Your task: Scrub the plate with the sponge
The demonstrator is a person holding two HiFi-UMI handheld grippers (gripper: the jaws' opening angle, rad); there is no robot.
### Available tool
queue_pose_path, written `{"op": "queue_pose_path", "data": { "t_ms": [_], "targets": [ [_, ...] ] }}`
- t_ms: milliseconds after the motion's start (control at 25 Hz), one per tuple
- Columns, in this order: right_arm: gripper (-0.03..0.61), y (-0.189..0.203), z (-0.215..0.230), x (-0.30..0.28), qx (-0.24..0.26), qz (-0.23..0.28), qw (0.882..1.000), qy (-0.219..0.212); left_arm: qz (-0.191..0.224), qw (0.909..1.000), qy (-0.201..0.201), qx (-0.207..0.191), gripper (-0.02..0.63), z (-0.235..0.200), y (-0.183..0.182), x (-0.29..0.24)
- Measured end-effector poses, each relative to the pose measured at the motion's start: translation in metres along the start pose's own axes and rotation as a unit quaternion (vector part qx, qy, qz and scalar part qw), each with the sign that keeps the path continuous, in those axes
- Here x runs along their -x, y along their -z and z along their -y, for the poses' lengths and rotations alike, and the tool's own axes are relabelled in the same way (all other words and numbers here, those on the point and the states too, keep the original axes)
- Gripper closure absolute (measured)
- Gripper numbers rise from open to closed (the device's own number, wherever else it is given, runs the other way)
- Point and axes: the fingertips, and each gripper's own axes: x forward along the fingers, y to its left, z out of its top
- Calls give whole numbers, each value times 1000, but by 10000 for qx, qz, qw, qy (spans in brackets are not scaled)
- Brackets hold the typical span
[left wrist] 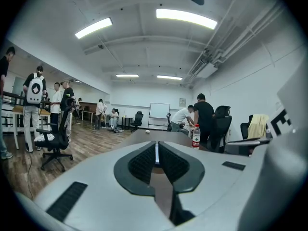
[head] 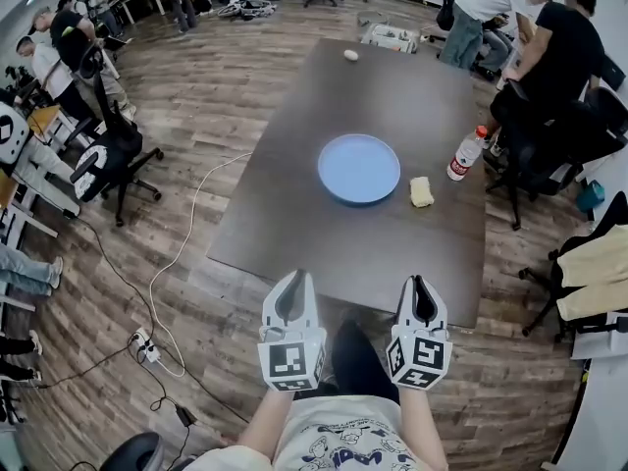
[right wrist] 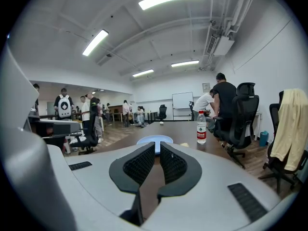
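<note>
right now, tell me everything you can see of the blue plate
The plate is round, pale blue and shallow, with a low raised rim and a smooth, matt look, perhaps plastic. It looks empty and lies flat, right way up, around the middle of the dark table. Only the table touches it. The yellow sponge lies just to its right, apart from it.

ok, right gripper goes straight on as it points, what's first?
Likely the blue plate, dead ahead beyond the right gripper; the sponge sits right of that line. Pointing slightly down, it could touch the table top sooner; depth is unclear.
</note>
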Motion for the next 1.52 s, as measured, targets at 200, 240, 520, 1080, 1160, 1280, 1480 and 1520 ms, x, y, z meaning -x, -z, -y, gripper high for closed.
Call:
{"op": "queue_pose_path", "data": {
  "t_ms": [200,240,520,1080,1160,1280,1480,1520],
  "targets": [
    [535,-12,19,-57,-37,-102,9999,-63,-81,10000,-20,28,592,4,-6,-56],
    [535,-15,22,-68,-42,-104,9999,-61,-86,10000,-6,20,592,5,-9,-67],
    [535,-24,57,-136,-97,-204,9997,40,-181,9998,42,29,592,11,-15,-144],
    [535,5,105,-213,-229,-934,9952,199,-797,9964,-122,271,592,6,9,-214],
    [535,12,109,-221,-232,-1028,9942,227,-830,9958,-181,331,591,1,12,-220],
    [535,23,112,-225,-204,-1223,9919,284,-969,9943,-246,382,591,-5,20,-219],
    [535,30,120,-237,-102,-1423,9890,401,-1179,9917,-214,458,591,-14,33,-230],
    [535,32,122,-240,-76,-1467,9883,422,-1231,9910,-212,479,591,-15,36,-235]
  ]
}}
